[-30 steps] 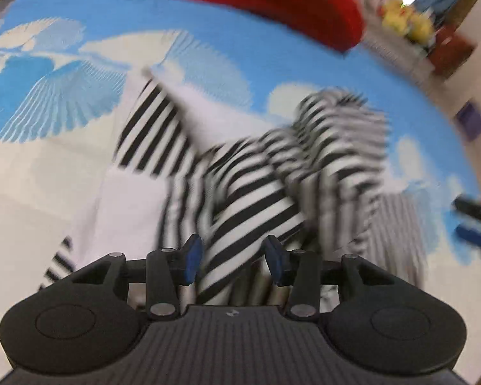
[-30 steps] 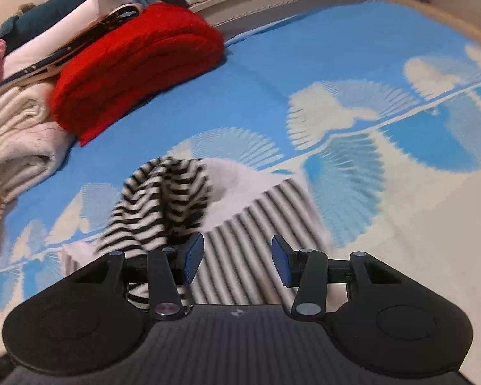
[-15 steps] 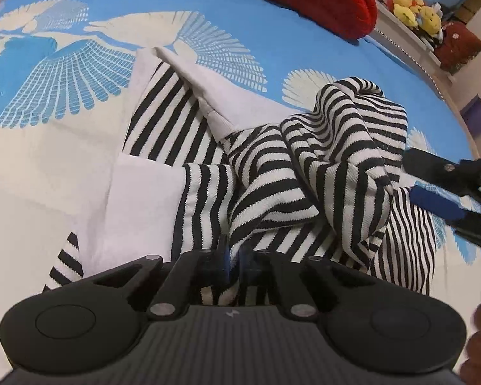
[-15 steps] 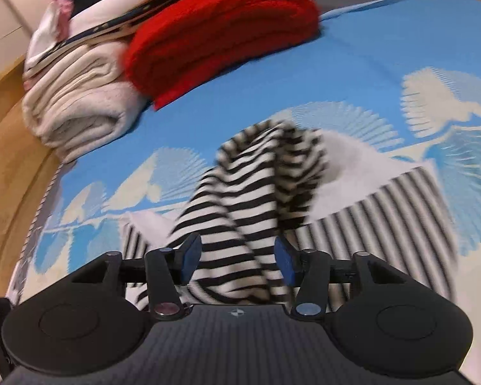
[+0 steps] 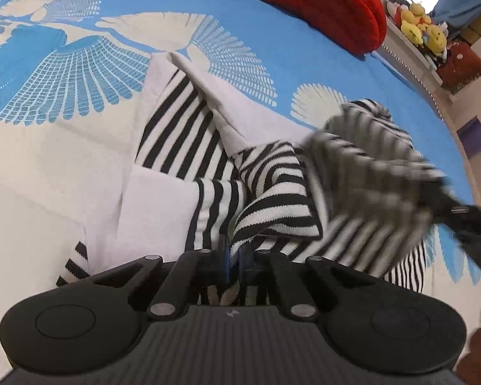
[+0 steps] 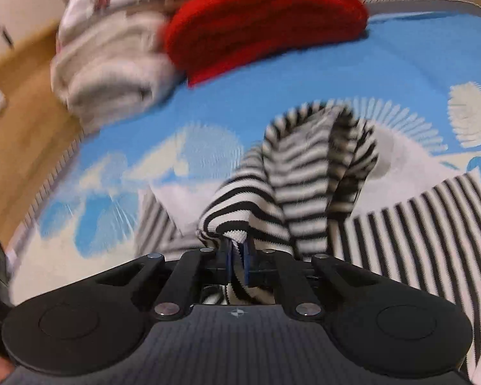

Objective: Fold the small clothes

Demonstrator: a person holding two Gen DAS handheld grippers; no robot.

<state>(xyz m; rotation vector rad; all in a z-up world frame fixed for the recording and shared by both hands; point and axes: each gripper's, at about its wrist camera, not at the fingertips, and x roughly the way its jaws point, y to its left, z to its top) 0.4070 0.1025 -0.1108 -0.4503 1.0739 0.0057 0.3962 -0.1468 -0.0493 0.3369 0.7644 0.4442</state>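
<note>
A black-and-white striped garment (image 5: 208, 147) with white panels lies crumpled on a blue and cream bedspread (image 5: 64, 64). My left gripper (image 5: 235, 258) is shut on a striped fold at the garment's near edge. My right gripper (image 6: 237, 258) is shut on another striped fold (image 6: 234, 221), and a bunched striped part (image 6: 317, 166) hangs up behind it. In the left wrist view the right gripper (image 5: 465, 221) shows blurred at the right, holding the raised cloth (image 5: 368, 166).
A folded red knit (image 6: 259, 22) and rolled cream and pink clothes (image 6: 109, 73) lie at the bed's far side. Plush toys (image 5: 423, 29) sit on a shelf beyond. A wooden bed edge (image 6: 19, 96) runs along the left.
Both grippers were open a second ago. The left one shut on the garment first, then the right one shut on a fold, and the bunched part now moves, blurred.
</note>
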